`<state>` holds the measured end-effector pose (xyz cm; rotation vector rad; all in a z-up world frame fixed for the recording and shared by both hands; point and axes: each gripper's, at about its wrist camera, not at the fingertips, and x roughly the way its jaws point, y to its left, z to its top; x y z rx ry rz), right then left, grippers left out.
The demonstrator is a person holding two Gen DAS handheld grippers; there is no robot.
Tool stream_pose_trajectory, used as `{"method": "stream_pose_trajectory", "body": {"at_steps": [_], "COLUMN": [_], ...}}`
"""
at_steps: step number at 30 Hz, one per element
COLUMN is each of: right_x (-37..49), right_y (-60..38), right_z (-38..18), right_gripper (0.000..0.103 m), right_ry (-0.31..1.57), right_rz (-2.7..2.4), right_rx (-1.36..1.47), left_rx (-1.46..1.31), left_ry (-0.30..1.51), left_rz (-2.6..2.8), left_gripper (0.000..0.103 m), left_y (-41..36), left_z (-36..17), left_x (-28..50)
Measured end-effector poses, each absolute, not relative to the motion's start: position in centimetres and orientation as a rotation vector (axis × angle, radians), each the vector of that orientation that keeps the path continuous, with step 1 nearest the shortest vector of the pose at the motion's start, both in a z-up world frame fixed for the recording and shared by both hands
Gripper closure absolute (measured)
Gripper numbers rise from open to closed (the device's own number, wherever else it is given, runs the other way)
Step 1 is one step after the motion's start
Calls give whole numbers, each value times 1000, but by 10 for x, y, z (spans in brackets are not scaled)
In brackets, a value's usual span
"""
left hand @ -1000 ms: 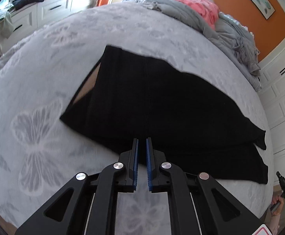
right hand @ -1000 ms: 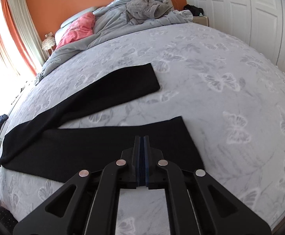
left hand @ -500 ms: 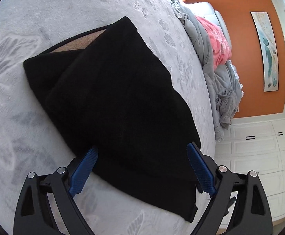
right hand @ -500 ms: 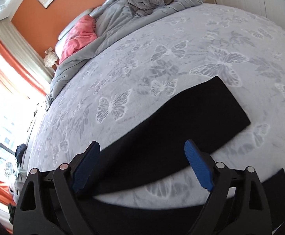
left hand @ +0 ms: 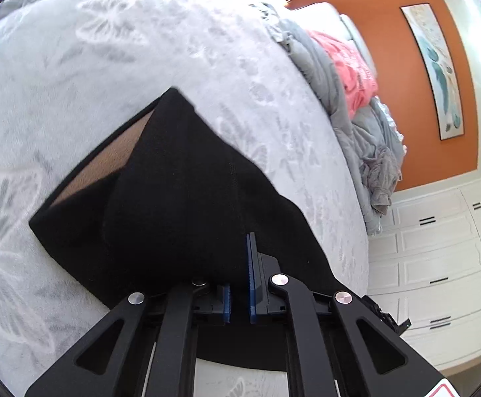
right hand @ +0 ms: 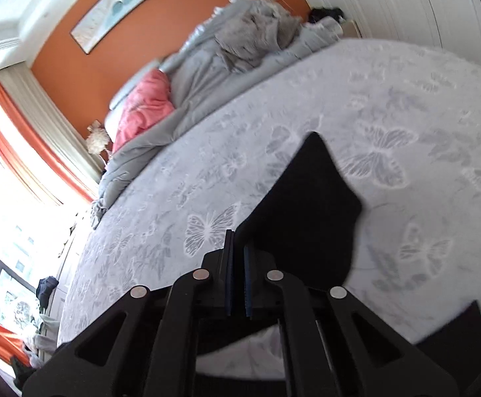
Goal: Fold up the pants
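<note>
Pants (left hand: 181,198) — both grippers clamped, unlabelled

Item count: one pair of black pants (left hand: 181,205) on one bed (left hand: 75,76); two grippers, left gripper (left hand: 239,284) and right gripper (right hand: 237,264); one pink pillow (right hand: 144,106); one grey duvet (right hand: 240,43); one wall picture (left hand: 437,66).

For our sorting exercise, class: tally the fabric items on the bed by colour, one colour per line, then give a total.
Black: 1, the black knit pants held in both grippers
Pink: 1, the crumpled pink blanket
Grey: 1, the heaped grey duvet
Total: 3
</note>
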<state>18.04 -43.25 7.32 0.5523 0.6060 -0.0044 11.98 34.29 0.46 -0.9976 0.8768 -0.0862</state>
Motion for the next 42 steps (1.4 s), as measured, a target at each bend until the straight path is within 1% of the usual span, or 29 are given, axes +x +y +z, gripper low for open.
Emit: {"method": "stream_pose_trajectory", "body": {"at_steps": [2, 4, 7, 9, 10, 12, 13, 14, 15, 16, 17, 23, 25, 27, 29, 30, 33, 34, 35, 36, 37, 40, 41, 42], "right_x": [136, 100, 83, 83, 80, 78, 78, 79, 80, 83, 84, 110, 108, 93, 75, 69, 73, 80, 90, 103, 110, 92, 81, 71], "right_y": [-443, -451, -452, -449, -448, -446, -443, -440, -438, -436, -433, -419, -416, -409, -400, -395, -384, -380, -376, -377, -385, -437, -458, -477], "right_z": [71, 48, -12, -38, -43, -42, -36, -29, -23, -18, -14, -25, -29, -22, -12, -9, -11, -13, -18, -24, -24, 19, 25, 18], "right_gripper": [99, 99, 99, 99, 96, 93, 89, 85, 60, 27, 20, 21, 21, 20, 17, 14, 14, 15, 24, 73, 96, 96, 96, 94], "right_ry": [615, 656, 809, 877, 889, 902, 897, 883, 869, 854, 828, 853, 868, 841, 783, 757, 740, 746, 778, 841, 865, 724, 693, 688], "right_rz": [0, -14, -42, -68, -68, -71, -77, -80, -84, -110, -134, -184, -170, -142, -156, -162, -143, -139, -144, -150, -158, -148, -129, -103], "right_rx": [565, 581, 618, 595, 598, 602, 582, 555, 534, 508, 483, 344, 303, 236, 97, 37, -76, -105, -137, -135, -73, 286, 431, 574], "left_rx": [-961, -944, -924, -879, -852, -845, -835, -830, -832, -838, -843, -858, -863, -875, -888, -892, -893, -894, -893, -894, -897, -906, -903, -901], "left_ry": [853, 873, 963, 1024, 1049, 1026, 1017, 1014, 1016, 1018, 1019, 1032, 1035, 1039, 1043, 1045, 1052, 1055, 1058, 1062, 1067, 1087, 1091, 1093], "left_rz": [-94, -92, -48, -2, -5, 14, 14, 17, 11, 0, -1, 26, 33, 39, 41, 39, 39, 40, 42, 45, 51, 77, 85, 87], "left_gripper": [98, 98, 97, 97, 96, 91, 91, 87, 82, 79, 79, 79, 79, 79, 79, 79, 80, 80, 80, 80, 80, 82, 83, 83], "left_y": [346, 350, 354, 352, 349, 345, 345, 344, 343, 343, 343, 342, 339, 337, 337, 339, 343, 343, 343, 344, 345, 345, 346, 347], "left_z": [21, 17, -15, -40, -49, -55, -53, -50, -49, -47, -46, -50, -51, -51, -51, -52, -53, -54, -54, -54, -53, -49, -47, -47], "left_x": [110, 99, 93, 92, 95, 89, 86, 87, 86, 86, 85, 84, 90, 92, 93, 93, 96, 96, 97, 98, 99, 104, 106, 108]}}
